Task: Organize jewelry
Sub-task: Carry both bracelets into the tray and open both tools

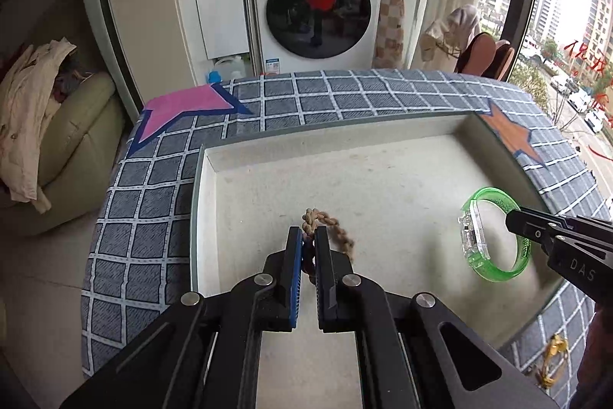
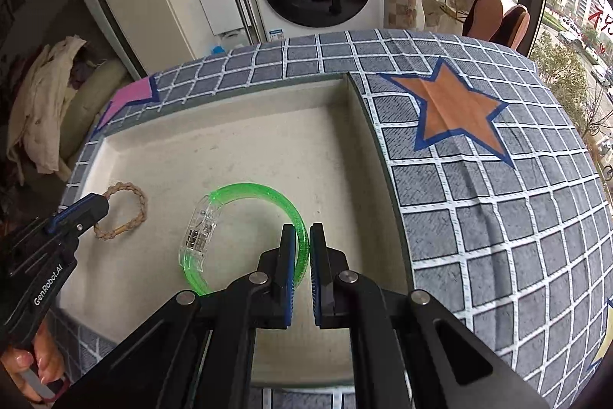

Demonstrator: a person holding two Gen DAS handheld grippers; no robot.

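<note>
Left wrist: left claw (image 1: 309,240) grips braided bracelet (image 1: 329,223) | right claw (image 2: 304,248) grips green bangle (image 2: 245,236) on edge, over tray (image 2: 230,144)

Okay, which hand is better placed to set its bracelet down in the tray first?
Probably either; a slight edge to the left. The left gripper is shut on the braided bracelet over bare tray floor. The right gripper pinches the green bangle nearer the tray's right wall.
</note>
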